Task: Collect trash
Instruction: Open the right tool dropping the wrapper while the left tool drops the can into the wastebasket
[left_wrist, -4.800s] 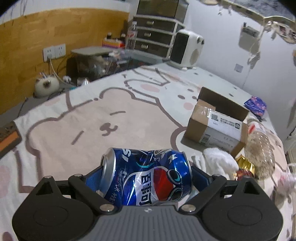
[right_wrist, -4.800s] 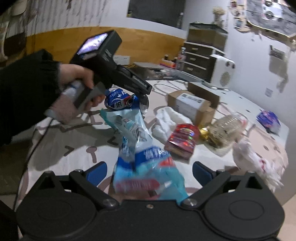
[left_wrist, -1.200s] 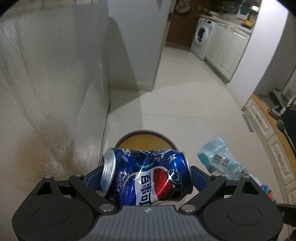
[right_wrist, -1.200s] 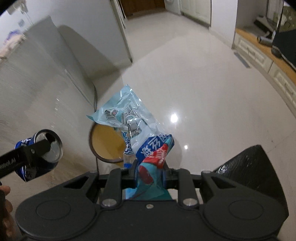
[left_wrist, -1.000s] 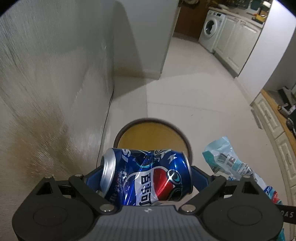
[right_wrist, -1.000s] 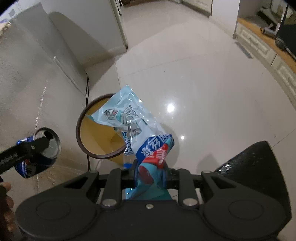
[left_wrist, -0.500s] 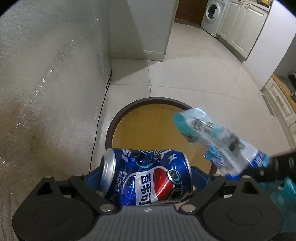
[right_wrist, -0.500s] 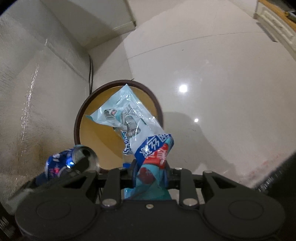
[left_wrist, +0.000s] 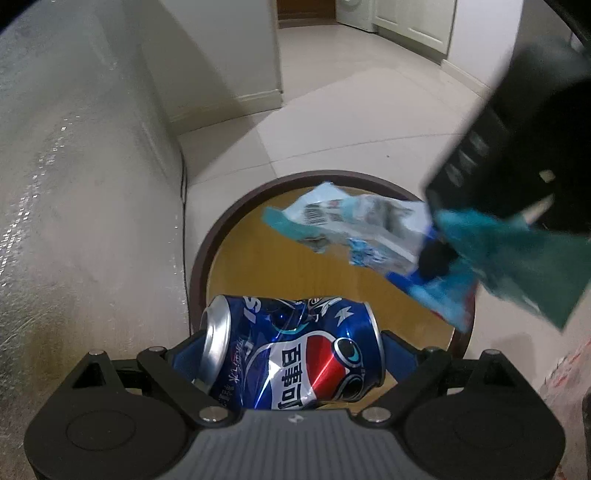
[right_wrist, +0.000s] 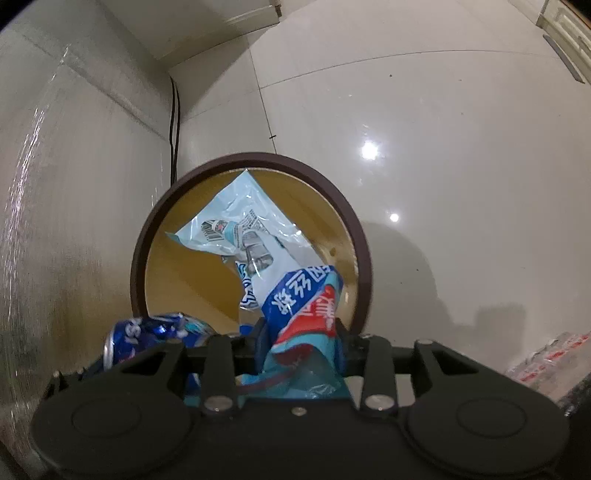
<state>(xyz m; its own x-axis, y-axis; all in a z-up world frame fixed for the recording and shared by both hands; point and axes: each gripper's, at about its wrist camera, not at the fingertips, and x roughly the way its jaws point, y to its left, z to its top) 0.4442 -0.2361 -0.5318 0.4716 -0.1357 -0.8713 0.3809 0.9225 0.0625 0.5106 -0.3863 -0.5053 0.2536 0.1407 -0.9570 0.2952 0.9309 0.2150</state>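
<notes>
1. Trash is hanging over a round bin (right_wrist: 364, 254) with a dark brown rim and a yellow inside, which is standing on the pale tiled floor (right_wrist: 443, 129) just beside a light textured panel (left_wrist: 74, 221).
2. One piece is a dented blue soda can (left_wrist: 295, 350), and it is lying sideways across the left tool (left_wrist: 291, 354), its silver top pointing to that view's left.
3. Both blue pads of the left tool are pressing on the can's two ends, so the jaws are standing about a can's length apart and clamped on it.
4. The can is sitting above the near edge of the bin's mouth, and in the right wrist view it (right_wrist: 155, 332) is showing low at the left, over the rim.
5. The other piece is a light blue plastic wrapper (right_wrist: 258, 251) with a barcode and red and blue print.
6. The right tool (right_wrist: 301, 341) has just been easing its jaws apart; they are only narrowly parted, with the wrapper's bunched end between them.
7. Whether the pads are gripping it now, I cannot tell.
8. The wrapper's free end is reaching out over the bin's opening.
9. Both tools are pointing steeply down toward the bin, and the right one (left_wrist: 436, 258) is coming in from the left view's right side, close beside the left.
</notes>
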